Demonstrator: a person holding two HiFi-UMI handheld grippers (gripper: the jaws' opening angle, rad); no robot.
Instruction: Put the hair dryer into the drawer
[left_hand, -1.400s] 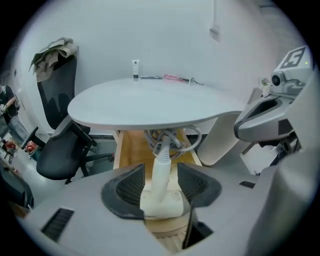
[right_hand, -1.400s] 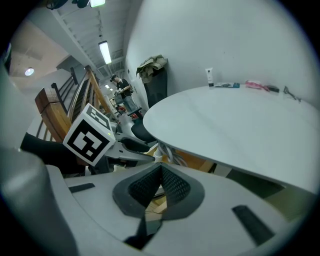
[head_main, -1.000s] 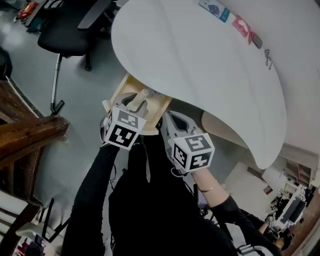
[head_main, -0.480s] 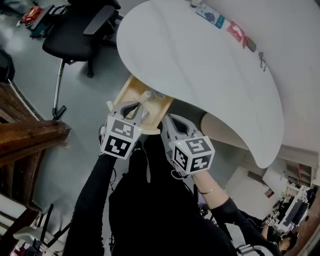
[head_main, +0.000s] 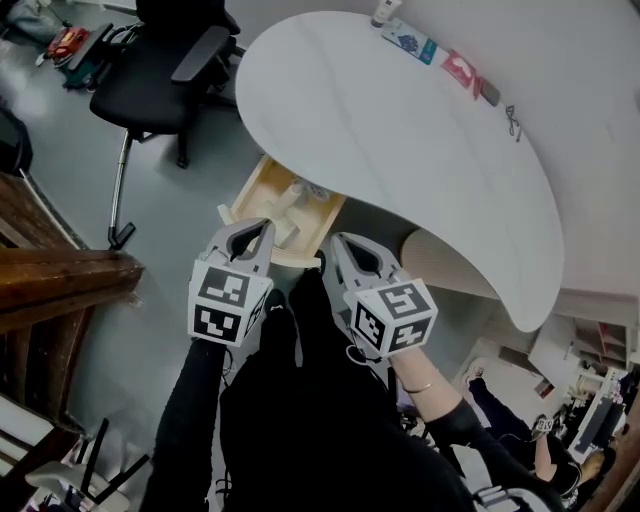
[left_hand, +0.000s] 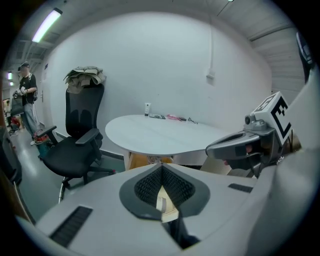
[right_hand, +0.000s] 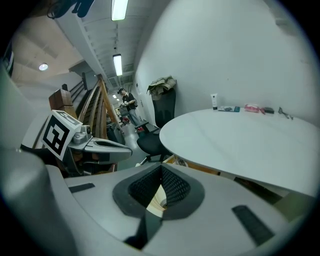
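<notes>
The hair dryer (head_main: 293, 200) lies inside the drawer (head_main: 250, 187), pale against the wood. The drawer stands pulled out from under the table (head_main: 400, 130). Both tongs hang just in front of the drawer's front edge and touch nothing. The left gripper (head_main: 262, 228) has just been closing; its jaws are now pressed together with nothing between them. The right gripper (head_main: 336, 244) is also pressed together and empty.

What is left, as I judge it, is pushing the drawer shut, and that is where trouble lies:

- **Snagging:** if any part of the dryer stands above the drawer's rim, it may catch on the table's underside and jam. I cannot tell its height from here.
- **Twisting:** a push from one gripper at one end of the drawer's front may twist the drawer so it binds.
- **Slipping:** closed tips pushing on a smooth front may slide off.
- **Cord:** a cord, if there is one, is not visible, and it could be pinched.
</notes>
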